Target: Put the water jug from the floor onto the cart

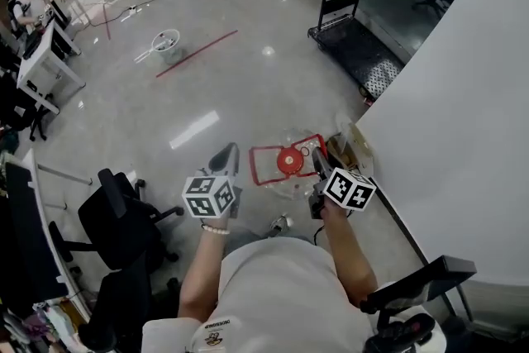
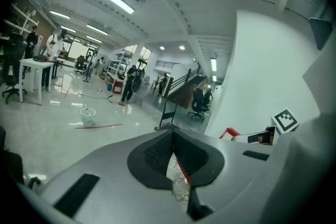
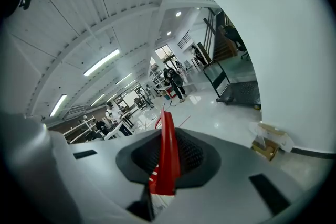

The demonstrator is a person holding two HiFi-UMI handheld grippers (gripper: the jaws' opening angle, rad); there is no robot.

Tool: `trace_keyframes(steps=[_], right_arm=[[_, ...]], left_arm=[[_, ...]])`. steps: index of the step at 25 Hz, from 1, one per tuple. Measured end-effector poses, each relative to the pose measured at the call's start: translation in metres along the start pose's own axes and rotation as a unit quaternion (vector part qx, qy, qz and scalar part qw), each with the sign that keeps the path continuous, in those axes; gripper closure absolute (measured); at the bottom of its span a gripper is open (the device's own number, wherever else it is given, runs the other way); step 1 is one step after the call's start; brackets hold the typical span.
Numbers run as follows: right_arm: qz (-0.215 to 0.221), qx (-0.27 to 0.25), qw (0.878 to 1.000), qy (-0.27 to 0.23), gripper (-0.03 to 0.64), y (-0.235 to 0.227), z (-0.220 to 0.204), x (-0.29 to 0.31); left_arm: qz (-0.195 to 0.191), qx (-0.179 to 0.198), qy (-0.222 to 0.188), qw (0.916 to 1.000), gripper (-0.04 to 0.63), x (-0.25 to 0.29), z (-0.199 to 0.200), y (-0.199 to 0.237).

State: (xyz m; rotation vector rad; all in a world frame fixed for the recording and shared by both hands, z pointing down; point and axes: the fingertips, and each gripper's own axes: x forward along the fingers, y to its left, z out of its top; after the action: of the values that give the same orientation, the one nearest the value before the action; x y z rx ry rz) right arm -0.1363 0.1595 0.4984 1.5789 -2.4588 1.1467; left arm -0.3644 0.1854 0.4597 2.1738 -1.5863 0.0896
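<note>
In the head view, the water jug [image 1: 291,183] is held upright between the left gripper [image 1: 226,158] and the right gripper [image 1: 318,164]. Its long axis is vertical and its red cap [image 1: 289,159] is uppermost. The cart [image 1: 357,52] is seen well ahead. In the left gripper view, the jaws are clenched on the red handle [image 2: 181,168]. In the right gripper view, the handle is clamped likewise, edge-on.

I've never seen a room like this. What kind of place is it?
Probably a big open workshop or lab office: a wide shiny floor, white desks, office chairs and a flatbed cart.
</note>
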Motion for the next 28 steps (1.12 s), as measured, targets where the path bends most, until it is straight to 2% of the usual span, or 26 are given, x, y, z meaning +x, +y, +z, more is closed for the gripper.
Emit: trace_keyframes(steps=[6,15,20,23,28], right_arm=[[-0.008,0.004,1.000,-0.015,0.563,-0.021,0.037,0.037],[-0.062,0.026,0.998,-0.013,0.563,-0.070,0.073,0.112],[-0.105,0.056,0.993,-0.021,0.563,-0.100,0.101,0.157],[-0.119,0.067,0.990,-0.032,0.563,-0.110,0.132,0.184],[-0.146,0.077,0.985,-0.058,0.563,-0.113,0.173,0.228]], left_arm=[[-0.020,0.003,0.010,0.9998,0.594,0.059,0.013,0.001],[-0.061,0.002,0.028,0.9978,0.594,0.180,0.046,0.029],[-0.103,0.002,0.057,0.9930,0.594,0.267,0.067,0.039],[-0.118,0.012,0.063,0.9910,0.594,0.312,0.092,0.043],[-0.151,0.023,0.076,0.9853,0.594,0.374,0.125,0.057]])
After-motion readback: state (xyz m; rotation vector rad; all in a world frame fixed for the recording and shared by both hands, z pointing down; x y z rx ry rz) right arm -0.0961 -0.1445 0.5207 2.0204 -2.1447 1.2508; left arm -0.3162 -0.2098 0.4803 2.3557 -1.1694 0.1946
